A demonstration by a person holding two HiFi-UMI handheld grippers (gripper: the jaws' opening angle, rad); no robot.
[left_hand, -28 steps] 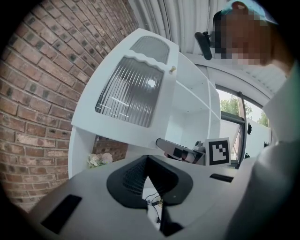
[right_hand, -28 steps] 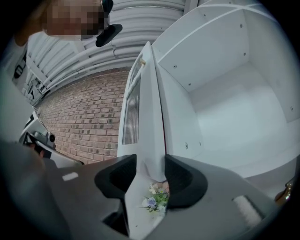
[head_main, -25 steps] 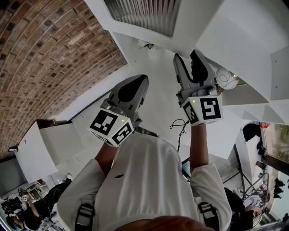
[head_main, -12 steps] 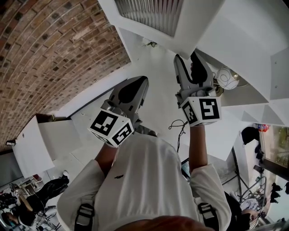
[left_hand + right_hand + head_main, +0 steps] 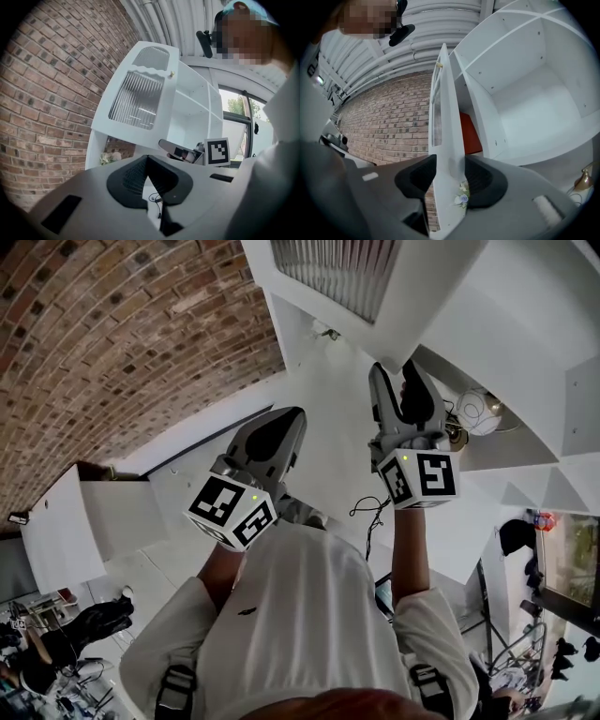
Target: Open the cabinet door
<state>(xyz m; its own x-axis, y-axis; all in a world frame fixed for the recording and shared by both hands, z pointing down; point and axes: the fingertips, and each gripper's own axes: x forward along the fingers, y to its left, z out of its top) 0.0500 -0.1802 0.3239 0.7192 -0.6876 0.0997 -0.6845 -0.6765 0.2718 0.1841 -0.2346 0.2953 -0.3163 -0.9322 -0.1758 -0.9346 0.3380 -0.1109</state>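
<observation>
The white cabinet door [image 5: 375, 282] with a ribbed glass pane stands swung out from the cabinet; its small brass knob [image 5: 171, 73] shows in the left gripper view. My right gripper [image 5: 405, 381] is shut on the door's lower edge, and that edge [image 5: 447, 122] runs straight between its jaws [image 5: 450, 176]. My left gripper [image 5: 279, 423] hangs to the left of the door, shut with its pads meeting and nothing held [image 5: 147, 160]. The right gripper [image 5: 180, 151] also shows from the left gripper's camera, under the door.
Bare white shelves [image 5: 534, 103] lie behind the door. A red panel [image 5: 469, 133] and small flowers [image 5: 461, 196] sit in the lower compartment. A brass object [image 5: 583, 178] and a coiled wire piece [image 5: 480, 412] are at the right. A brick wall [image 5: 112, 334] fills the left.
The door and the right gripper clamped on it have shifted slightly right and down in the head view. The left gripper has drifted the same way, still shut.
</observation>
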